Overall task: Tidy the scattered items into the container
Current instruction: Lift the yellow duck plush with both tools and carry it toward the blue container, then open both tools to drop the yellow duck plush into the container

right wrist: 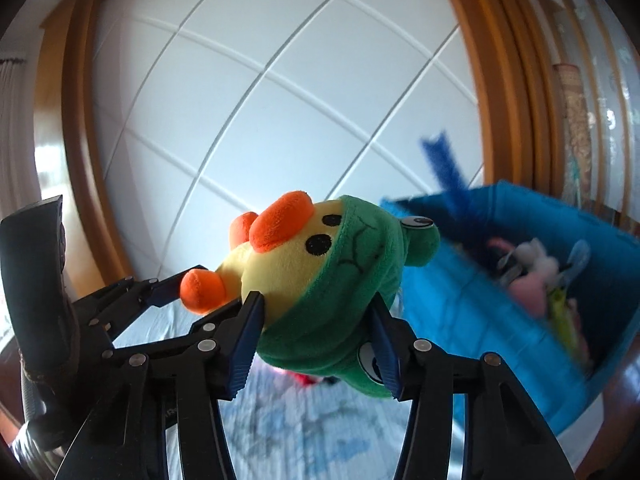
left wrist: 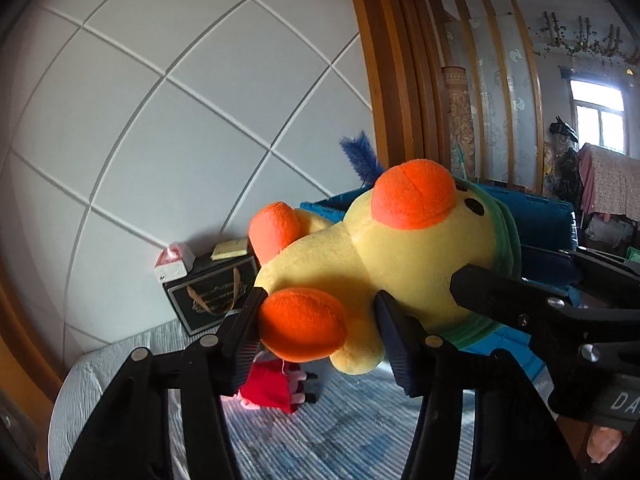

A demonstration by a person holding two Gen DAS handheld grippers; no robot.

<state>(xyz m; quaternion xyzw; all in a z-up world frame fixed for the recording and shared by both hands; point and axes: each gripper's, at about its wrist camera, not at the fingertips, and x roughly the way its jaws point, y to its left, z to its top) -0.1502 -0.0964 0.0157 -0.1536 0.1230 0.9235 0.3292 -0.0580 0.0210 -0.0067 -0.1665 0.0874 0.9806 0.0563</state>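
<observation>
A yellow plush duck [left wrist: 380, 248] with orange beak and feet and a green frog hood [right wrist: 340, 280] hangs in the air between both grippers. My left gripper [left wrist: 320, 300] is shut on its lower body, with an orange foot [left wrist: 302, 324] between the pads. My right gripper [right wrist: 316, 308] is shut on the hooded head. The blue container [right wrist: 460, 300] stands just right of the duck, tilted in the right wrist view, with several soft toys [right wrist: 532, 276] inside. From the left wrist view the blue container [left wrist: 540, 220] lies behind the duck.
A blue feathery stick [right wrist: 444, 164] juts from the container's near corner. Below the duck, a red cloth toy [left wrist: 272, 388] lies on the striped bedding [left wrist: 340, 432]. A black box [left wrist: 212, 296] with a small white and red item [left wrist: 174, 264] stands against the white panelled wall.
</observation>
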